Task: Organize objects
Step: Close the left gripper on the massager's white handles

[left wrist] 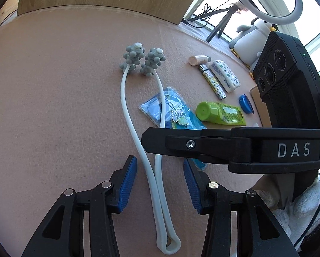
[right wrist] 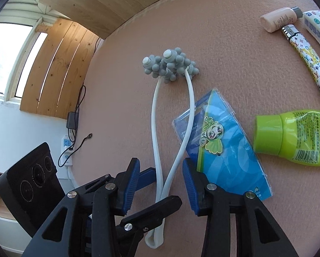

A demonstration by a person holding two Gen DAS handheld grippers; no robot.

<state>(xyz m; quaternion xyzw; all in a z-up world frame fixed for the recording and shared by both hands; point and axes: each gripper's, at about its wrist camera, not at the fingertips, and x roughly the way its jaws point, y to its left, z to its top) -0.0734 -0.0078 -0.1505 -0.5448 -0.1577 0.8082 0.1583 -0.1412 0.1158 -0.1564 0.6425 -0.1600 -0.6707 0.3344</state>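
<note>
Left tongs (left wrist: 160, 184) standing open, blue pads on either side of the white looped handle of the massager (left wrist: 138, 111) and not touching it. Right tongs (right wrist: 161, 186) likewise gaping, straddling the same handle near its crossing point, with no contact visible. Massager lying flat on the pink table (left wrist: 52, 96), its two grey knobbed heads side by side at the far end, the closed loop end nearest the left tongs. One handle strand resting across the blue card packet (right wrist: 222, 150) just right of the massager. Green tube (right wrist: 288, 139) lying beyond the packet, well right of the massager. Patterned lighter (right wrist: 307, 62) and small beige bottle (right wrist: 277, 19) lying farther right, near the table edge.
</note>
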